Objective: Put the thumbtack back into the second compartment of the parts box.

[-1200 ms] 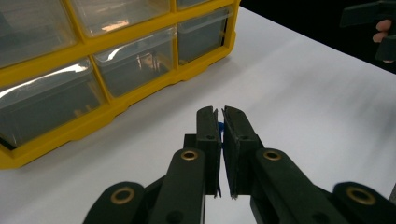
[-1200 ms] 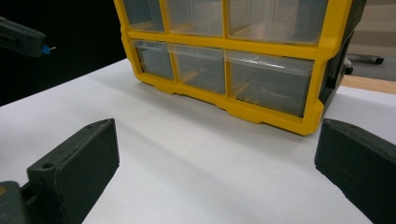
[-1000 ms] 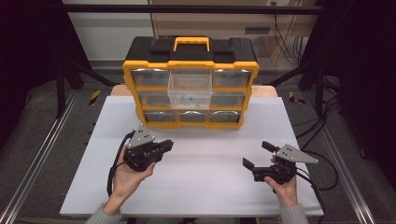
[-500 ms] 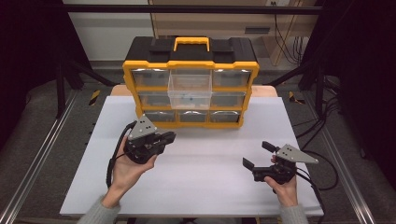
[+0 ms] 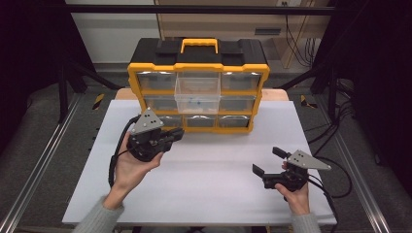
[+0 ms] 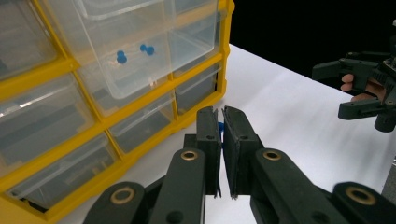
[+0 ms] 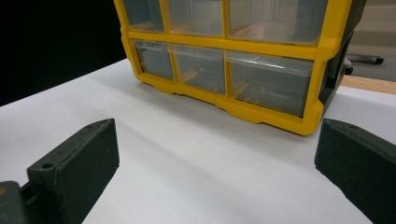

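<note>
Pinching a small blue piece (image 6: 220,127) in the left gripper (image 6: 219,122), fingers nearly pressed together.
It is heading toward the pulled-out drawer (image 5: 197,94) at upper centre; the right gripper (image 5: 266,162) is waiting lower right, fingers spread.

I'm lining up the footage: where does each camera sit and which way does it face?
High view: above the table, facing the drawer organizer; both forearms show.
Left gripper view: rides the left claw, pinching a small blue piece, facing the pulled-out drawer.
Right gripper view: between the open right claw, facing the bottom drawers.
All share the organizer.
</note>
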`<action>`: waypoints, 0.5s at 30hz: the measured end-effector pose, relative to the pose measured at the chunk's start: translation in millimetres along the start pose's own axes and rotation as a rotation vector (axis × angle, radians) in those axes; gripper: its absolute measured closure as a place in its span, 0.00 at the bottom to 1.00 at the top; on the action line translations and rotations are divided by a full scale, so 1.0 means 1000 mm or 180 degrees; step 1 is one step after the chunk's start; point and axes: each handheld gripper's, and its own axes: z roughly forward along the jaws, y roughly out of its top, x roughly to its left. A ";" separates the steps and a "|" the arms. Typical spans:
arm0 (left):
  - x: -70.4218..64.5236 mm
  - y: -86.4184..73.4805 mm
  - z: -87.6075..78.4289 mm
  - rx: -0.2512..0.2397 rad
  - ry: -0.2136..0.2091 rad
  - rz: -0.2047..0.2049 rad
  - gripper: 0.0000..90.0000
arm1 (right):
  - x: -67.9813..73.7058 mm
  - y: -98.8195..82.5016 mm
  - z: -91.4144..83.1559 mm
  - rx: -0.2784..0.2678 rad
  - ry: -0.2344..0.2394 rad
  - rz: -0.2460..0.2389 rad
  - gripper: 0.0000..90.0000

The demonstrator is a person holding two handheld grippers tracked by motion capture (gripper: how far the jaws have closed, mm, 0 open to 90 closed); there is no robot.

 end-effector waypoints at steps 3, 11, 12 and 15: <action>-0.001 0.006 -0.001 -0.0006 0.0007 0.0033 0.94 | 0.000 0.000 0.000 -0.0002 -0.0003 -0.0010 0.01; 0.000 0.019 -0.003 -0.0024 0.0042 0.0067 0.94 | 0.000 0.000 0.000 0.0005 -0.0005 -0.0003 0.01; 0.000 0.021 -0.004 -0.0029 0.0047 0.0075 0.94 | 0.000 0.000 0.000 0.0006 -0.0003 -0.0005 0.01; 0.000 0.027 -0.006 -0.0038 0.0054 0.0103 0.94 | 0.000 0.000 0.000 0.0005 -0.0005 -0.0006 0.01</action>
